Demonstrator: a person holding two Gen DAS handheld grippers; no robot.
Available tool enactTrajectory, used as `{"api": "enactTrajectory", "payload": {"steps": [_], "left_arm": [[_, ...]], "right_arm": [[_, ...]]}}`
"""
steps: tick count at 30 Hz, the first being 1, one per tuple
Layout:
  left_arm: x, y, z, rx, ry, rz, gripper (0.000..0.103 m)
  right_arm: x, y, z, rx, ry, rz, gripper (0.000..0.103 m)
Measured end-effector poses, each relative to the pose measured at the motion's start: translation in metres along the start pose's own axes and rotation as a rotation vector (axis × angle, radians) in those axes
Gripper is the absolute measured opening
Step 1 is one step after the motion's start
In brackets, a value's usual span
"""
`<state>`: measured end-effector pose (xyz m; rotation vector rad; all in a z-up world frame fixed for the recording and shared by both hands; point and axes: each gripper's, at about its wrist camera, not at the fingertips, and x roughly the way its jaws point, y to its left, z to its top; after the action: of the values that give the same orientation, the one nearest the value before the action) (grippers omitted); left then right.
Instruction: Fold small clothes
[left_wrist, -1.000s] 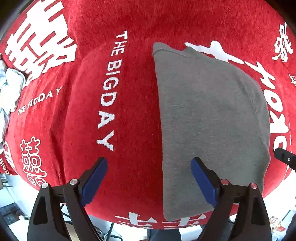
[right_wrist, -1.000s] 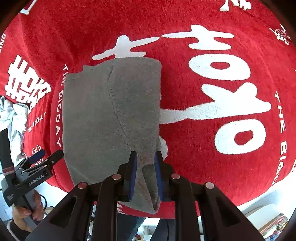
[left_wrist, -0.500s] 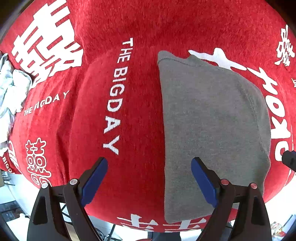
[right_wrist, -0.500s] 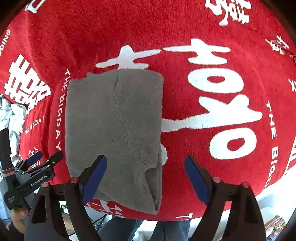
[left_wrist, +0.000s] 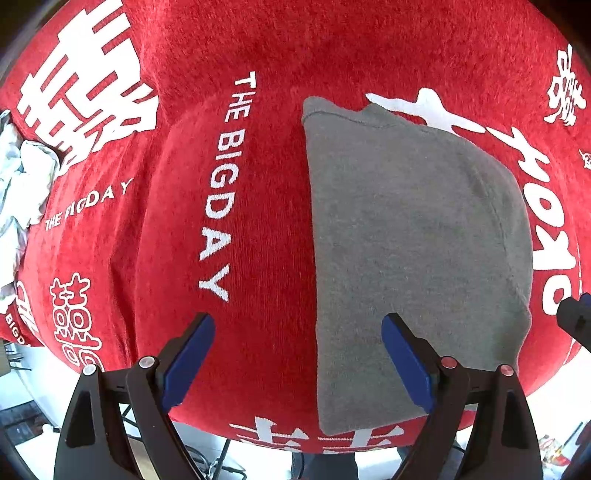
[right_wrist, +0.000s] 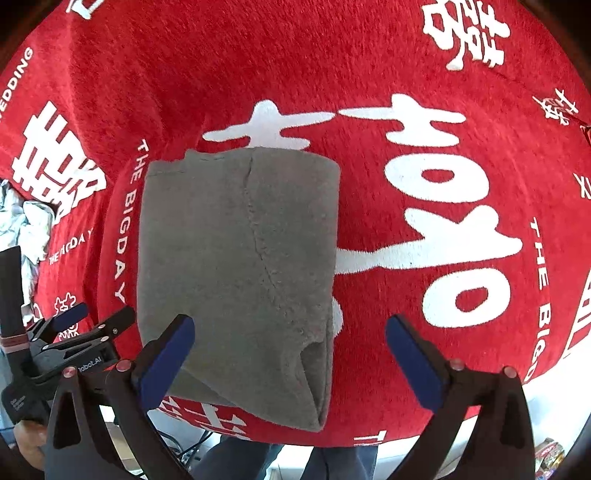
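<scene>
A grey garment (left_wrist: 406, 240) lies folded into a rectangle on the red tablecloth (left_wrist: 258, 55), its near end at the table's front edge. My left gripper (left_wrist: 297, 354) hangs open above the garment's left edge, touching nothing. In the right wrist view the grey garment (right_wrist: 240, 258) shows a fold pocket at its near right corner. My right gripper (right_wrist: 290, 354) points down over that corner with its jaws opening. The corner lies below, between the pads, and neither pad presses on it. The left gripper (right_wrist: 74, 332) shows at the lower left of that view.
A crumpled pile of white clothes (left_wrist: 22, 184) sits at the table's left edge, the same white clothes (right_wrist: 26, 229) showing in the right wrist view. The red cloth (right_wrist: 443, 74) carries large white lettering. A person's legs (right_wrist: 240, 458) stand beyond the table's front edge.
The right gripper was shut on the garment's near right corner; it has let go, spread wide and lifted slightly. The garment now lies flat. The left gripper has stayed open and still.
</scene>
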<state>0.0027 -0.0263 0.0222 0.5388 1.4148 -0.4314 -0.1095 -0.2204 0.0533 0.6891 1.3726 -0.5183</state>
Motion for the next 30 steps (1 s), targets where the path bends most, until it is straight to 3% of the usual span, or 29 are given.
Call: {"api": "enactTrajectory", "payload": {"steps": [5,15,30], "left_arm": [[-0.006,-0.003,0.0,0.007,-0.007,-0.019,0.092],[-0.026,-0.009,0.001,0.013,-0.092,0.02,0.092],[-0.024,-0.011,0.001,0.002,-0.085,0.022,0.092]], "right_arm": [[0.002,-0.003,-0.001,0.014,0.018,-0.036,0.103],[-0.002,0.0,0.003,-0.021,0.0,-0.129,0.103],[-0.002,-0.001,0.005,-0.022,0.0,-0.122,0.103]]}}
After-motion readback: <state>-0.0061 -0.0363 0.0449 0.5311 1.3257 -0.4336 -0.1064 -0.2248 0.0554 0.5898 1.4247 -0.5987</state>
